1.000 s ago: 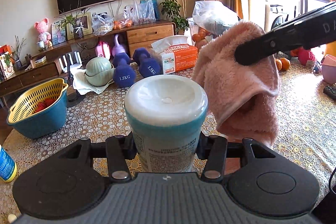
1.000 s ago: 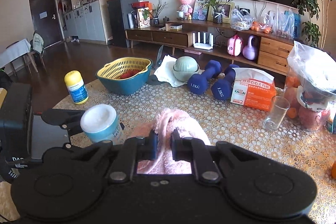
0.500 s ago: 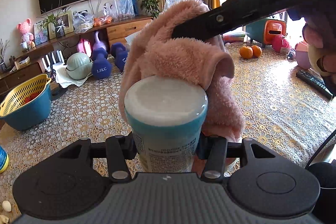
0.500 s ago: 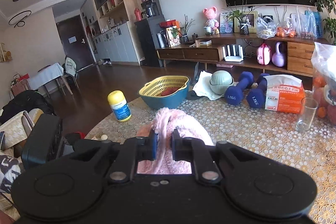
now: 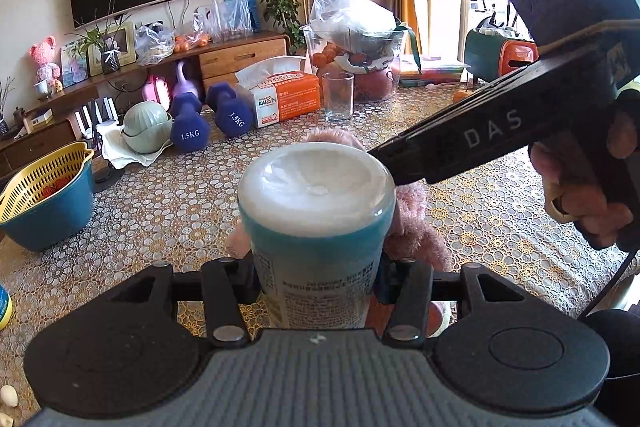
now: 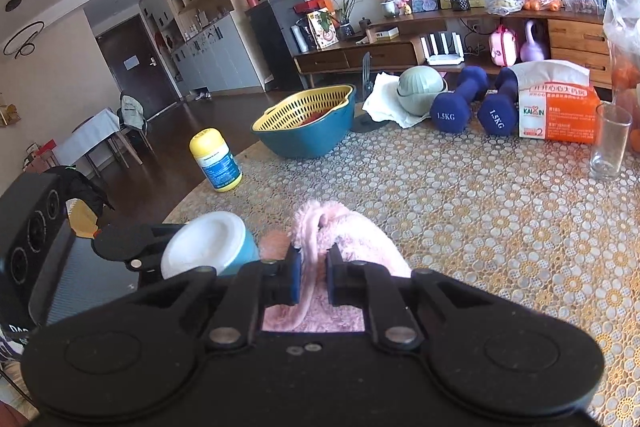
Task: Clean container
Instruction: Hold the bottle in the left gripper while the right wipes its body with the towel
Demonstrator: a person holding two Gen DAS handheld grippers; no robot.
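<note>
A blue container with a white lid [image 5: 316,219] stands upright between the fingers of my left gripper [image 5: 316,275], which is shut on its body. In the right wrist view the same container [image 6: 208,247] shows at lower left. My right gripper [image 6: 312,275] is shut on a fluffy pink cloth [image 6: 344,247]. The cloth [image 5: 416,239] hangs against the container's far and right side, mostly hidden behind it. The right gripper's black body [image 5: 500,131] reaches in from the right, held by a person's hand [image 5: 576,195].
On the patterned tablecloth [image 6: 480,211] stand a yellow strainer in a blue bowl [image 6: 308,123], a yellow-capped bottle [image 6: 216,163], two blue dumbbells [image 6: 472,107], a tissue box [image 6: 556,107] and a drinking glass [image 6: 610,143]. A bagged fruit bucket [image 5: 356,51] stands behind the glass.
The right gripper has lowered the pink cloth from over the lid to behind and beside the container. The left gripper has kept hold of the container while turning its view back toward the dumbbells.
</note>
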